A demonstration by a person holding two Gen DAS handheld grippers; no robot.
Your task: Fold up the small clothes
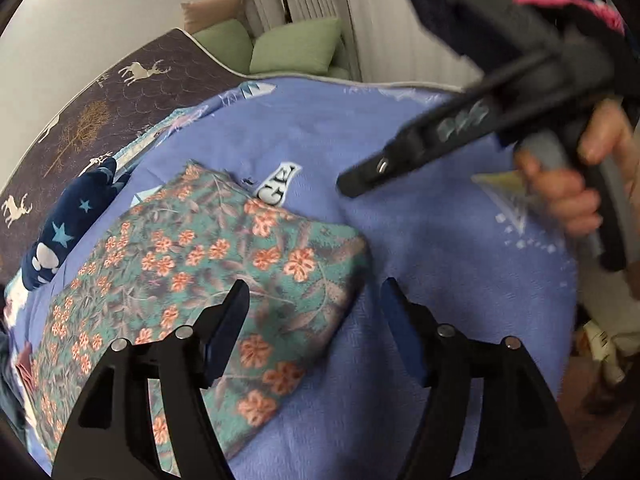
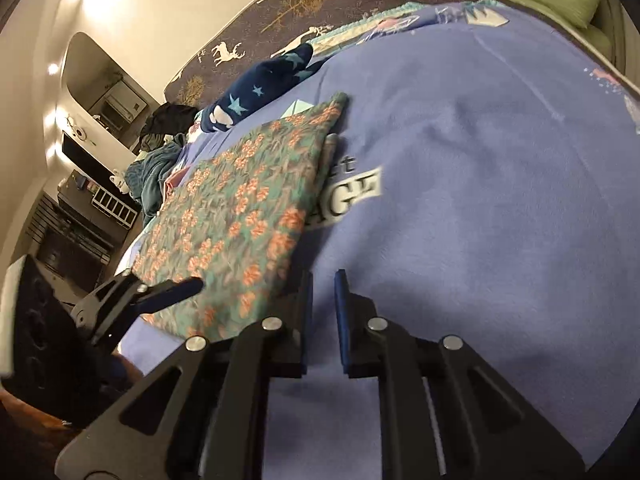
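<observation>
Floral folded garment beside star cloth; left fingers released, right fingers nearly clenched, empty.

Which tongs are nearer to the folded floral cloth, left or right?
Left. The left tongs hang open directly above the floral cloth. The right tongs, nearly shut and empty, are beside its edge, above the blue blanket.

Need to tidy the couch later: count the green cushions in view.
2. Both sit on the couch beyond the bed: left green cushion, right green cushion. More may be hidden behind the bed edge.
</observation>
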